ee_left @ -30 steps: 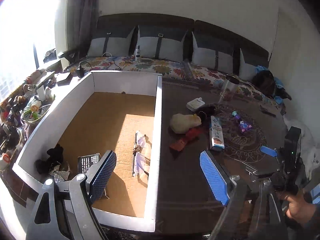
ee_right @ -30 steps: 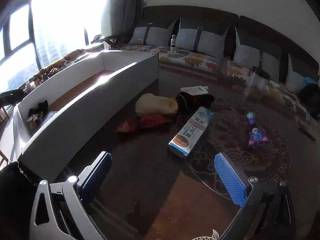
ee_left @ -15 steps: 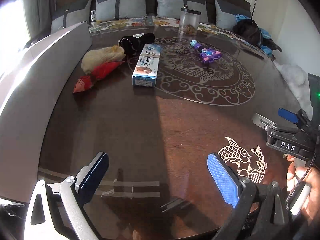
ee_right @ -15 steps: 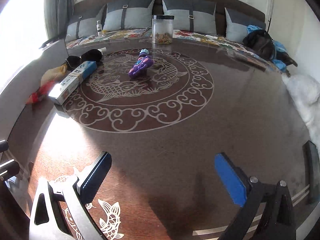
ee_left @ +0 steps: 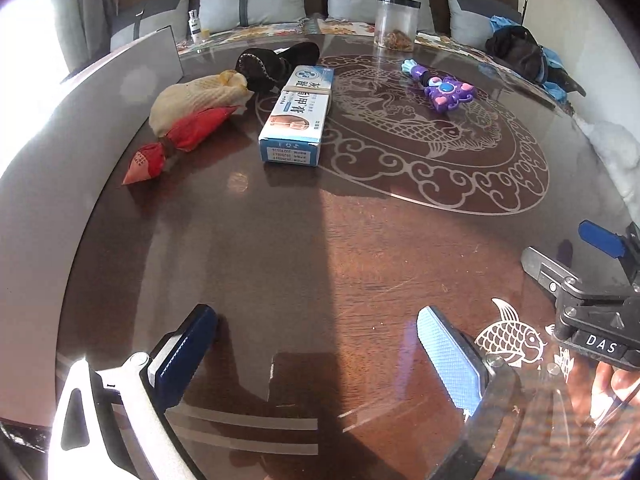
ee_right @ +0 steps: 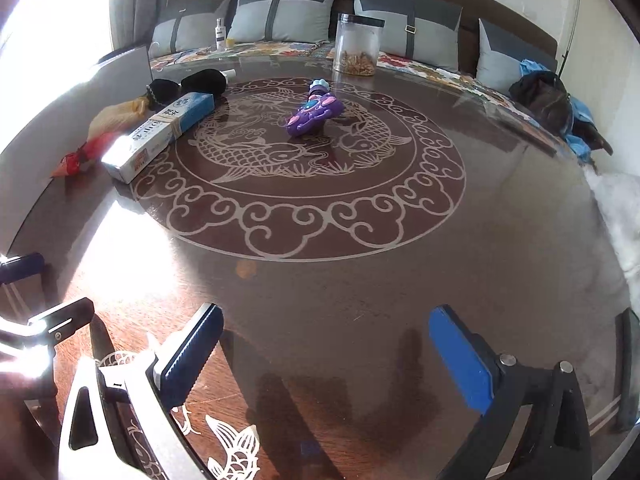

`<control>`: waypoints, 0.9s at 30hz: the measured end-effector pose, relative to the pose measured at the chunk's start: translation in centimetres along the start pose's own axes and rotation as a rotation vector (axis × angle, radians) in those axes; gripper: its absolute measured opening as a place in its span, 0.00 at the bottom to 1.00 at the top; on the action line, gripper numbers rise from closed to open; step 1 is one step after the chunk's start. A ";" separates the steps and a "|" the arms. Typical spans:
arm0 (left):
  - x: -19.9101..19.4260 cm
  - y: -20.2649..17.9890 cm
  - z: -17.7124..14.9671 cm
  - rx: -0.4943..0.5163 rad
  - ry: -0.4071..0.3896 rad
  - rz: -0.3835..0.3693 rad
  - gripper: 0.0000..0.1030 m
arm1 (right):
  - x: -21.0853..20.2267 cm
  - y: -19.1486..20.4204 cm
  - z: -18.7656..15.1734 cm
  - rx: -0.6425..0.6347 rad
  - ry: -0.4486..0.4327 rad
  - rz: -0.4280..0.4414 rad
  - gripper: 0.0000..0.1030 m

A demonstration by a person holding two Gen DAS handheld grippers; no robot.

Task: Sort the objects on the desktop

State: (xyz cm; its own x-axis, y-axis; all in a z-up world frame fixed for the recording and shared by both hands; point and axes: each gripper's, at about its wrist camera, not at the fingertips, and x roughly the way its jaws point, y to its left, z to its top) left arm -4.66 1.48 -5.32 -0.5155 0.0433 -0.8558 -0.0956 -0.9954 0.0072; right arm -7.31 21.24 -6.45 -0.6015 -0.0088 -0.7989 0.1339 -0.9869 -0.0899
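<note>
Several items lie on the dark patterned table point(ee_left: 360, 248). They are a blue-and-white carton point(ee_left: 298, 114), a cream pouch point(ee_left: 196, 98), a red pouch point(ee_left: 180, 140), a black fuzzy item point(ee_left: 268, 64) and a purple toy point(ee_left: 444, 90). My left gripper point(ee_left: 316, 316) hovers low over bare table well short of them, its jaws opening with nothing between them. My right gripper point(ee_right: 325, 314) is open and empty over the table's near side. From there the carton point(ee_right: 160, 134) lies far left and the toy point(ee_right: 314, 110) far centre.
The white wall of a large box point(ee_left: 60, 152) runs along the table's left side. A clear jar point(ee_right: 357, 46) stands at the far edge, with a sofa and cushions behind it. A hand holds the right gripper's body point(ee_left: 592, 312) at the left wrist view's right edge.
Both views swung from the white box and its contents to the open table top and dropped closer to it. The left jaws spread a little wider.
</note>
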 end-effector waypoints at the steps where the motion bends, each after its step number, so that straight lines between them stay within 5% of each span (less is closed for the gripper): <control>1: 0.0 0.1 0.0 -0.001 -0.001 -0.003 1.00 | 0.1 -0.1 0.0 0.007 -0.001 0.006 1.00; 27: 0.3 -0.1 0.1 -0.001 -0.030 -0.003 1.00 | 0.5 -0.8 0.0 0.064 0.013 0.047 1.00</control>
State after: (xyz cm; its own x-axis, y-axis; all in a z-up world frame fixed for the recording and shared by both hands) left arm -4.88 1.56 -5.57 -0.5405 0.0484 -0.8399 -0.0957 -0.9954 0.0042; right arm -7.66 22.03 -6.77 -0.5851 -0.0534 -0.8092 0.1109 -0.9937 -0.0147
